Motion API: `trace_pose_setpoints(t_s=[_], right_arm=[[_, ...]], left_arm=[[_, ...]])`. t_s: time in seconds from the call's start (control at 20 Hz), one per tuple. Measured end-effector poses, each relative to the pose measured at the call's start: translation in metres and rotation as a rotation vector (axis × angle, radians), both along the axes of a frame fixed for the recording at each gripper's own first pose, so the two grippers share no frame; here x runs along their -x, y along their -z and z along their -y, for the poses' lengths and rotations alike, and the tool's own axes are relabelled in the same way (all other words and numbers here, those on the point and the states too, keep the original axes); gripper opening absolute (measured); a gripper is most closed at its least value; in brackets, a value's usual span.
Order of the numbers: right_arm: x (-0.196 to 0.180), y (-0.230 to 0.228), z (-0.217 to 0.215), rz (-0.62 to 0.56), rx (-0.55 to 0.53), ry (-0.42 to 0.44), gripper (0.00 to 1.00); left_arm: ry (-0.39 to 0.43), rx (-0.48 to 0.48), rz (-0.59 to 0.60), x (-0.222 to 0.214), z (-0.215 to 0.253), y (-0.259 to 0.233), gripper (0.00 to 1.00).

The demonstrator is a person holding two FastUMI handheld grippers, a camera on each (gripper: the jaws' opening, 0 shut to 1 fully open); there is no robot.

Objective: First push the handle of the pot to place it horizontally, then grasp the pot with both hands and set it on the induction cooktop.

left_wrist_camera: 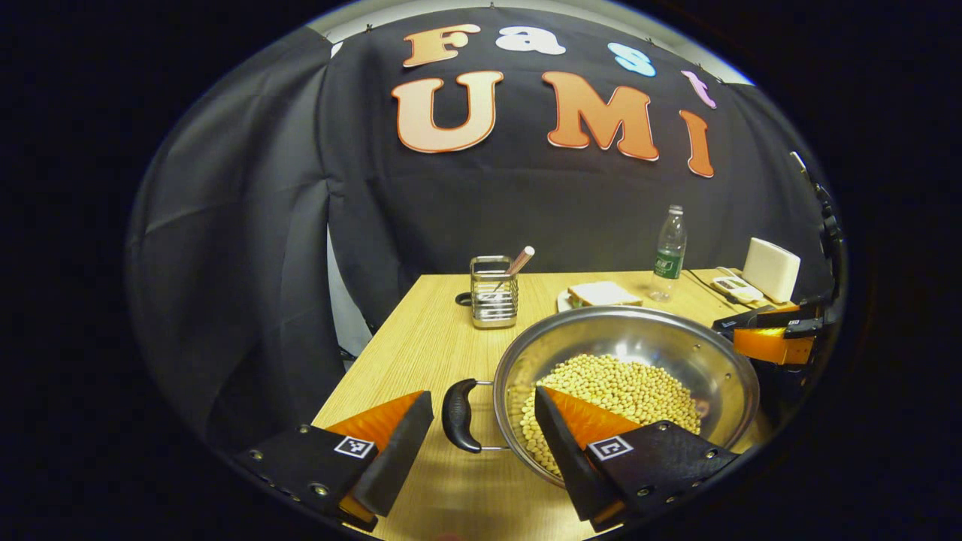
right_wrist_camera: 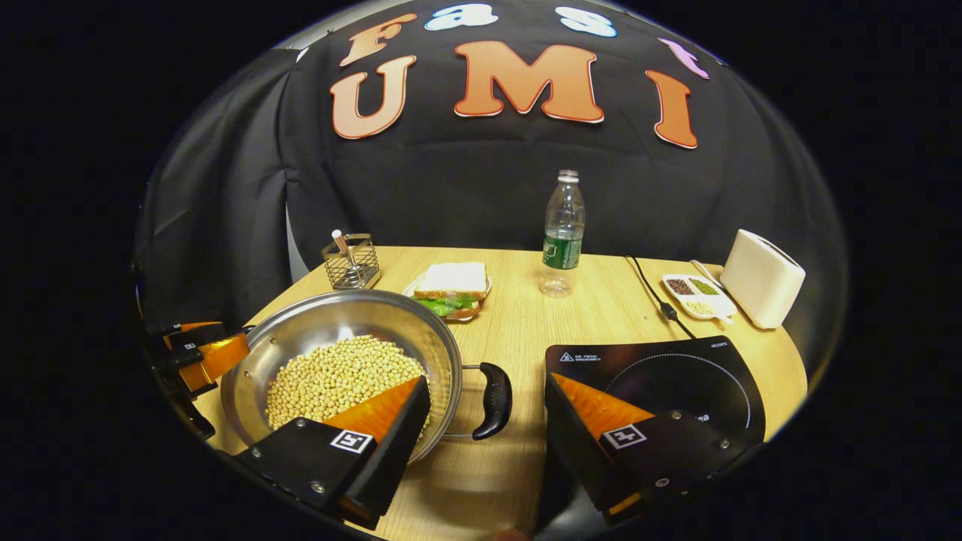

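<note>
**Now: both grippers lining up on the pot handles**

Left gripper point(left_wrist_camera: 481, 443) is sitting low centre in the left gripper view, jaws wide apart, straddling the pot's left handle point(left_wrist_camera: 460, 415). One finger is over bare table point(left_wrist_camera: 421, 323), the other is reaching over the rim above the soybeans point(left_wrist_camera: 624, 387). Neither finger is touching the handle as far as I can tell, so nothing is clamped.

Right gripper point(right_wrist_camera: 488, 421) is doing the mirror job in the right gripper view: jaws apart, right handle point(right_wrist_camera: 492, 398) sitting in the gap, one finger overlapping the pot point(right_wrist_camera: 338, 323) wall, the other covering the near corner of the induction cooktop point(right_wrist_camera: 676, 376).

Pot is resting on the table, lower left of the right gripper view, just beside the cooktop, not on it. Handles look side-on to each gripper, presumably so both can pinch at once and lift level; beans would slide if it tips.

Bottle point(right_wrist_camera: 562, 237), sandwich point(right_wrist_camera: 451, 285), toaster point(right_wrist_camera: 763, 278) and utensil rack point(right_wrist_camera: 351, 261) are standing toward the back, well clear of the transfer path.
</note>
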State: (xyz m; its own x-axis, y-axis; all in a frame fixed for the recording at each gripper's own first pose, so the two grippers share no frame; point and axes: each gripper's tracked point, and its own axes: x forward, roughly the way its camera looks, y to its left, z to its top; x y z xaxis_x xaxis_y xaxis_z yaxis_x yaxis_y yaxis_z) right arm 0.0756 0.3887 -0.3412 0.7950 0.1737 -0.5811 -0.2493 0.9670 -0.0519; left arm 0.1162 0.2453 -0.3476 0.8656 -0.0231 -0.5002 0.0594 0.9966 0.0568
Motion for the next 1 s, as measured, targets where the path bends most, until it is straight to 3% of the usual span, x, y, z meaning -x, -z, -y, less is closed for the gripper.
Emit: trace_pose_setpoints(t_s=[0.55, 0.7, 0.9, 1.0], right_arm=[[-0.011, 0.037, -0.003, -0.09, 0.027, 0.021, 0.95], [-0.01, 0.038, -0.006, -0.107, 0.021, 0.022, 0.69], [-0.008, 0.032, -0.004, -0.13, 0.0, 0.054, 0.54], [-0.007, 0.019, 0.005, -0.107, 0.006, 0.04, 0.51]], left_arm=[[-0.011, 0.097, -0.105, -0.014, 0.004, 0.04, 0.88], [-0.038, 0.127, -0.111, -0.015, 0.005, 0.041, 0.7], [-0.096, 0.182, -0.141, -0.006, 0.007, 0.041, 0.53], [-0.106, 0.218, -0.15, -0.001, 0.013, 0.037, 0.56]])
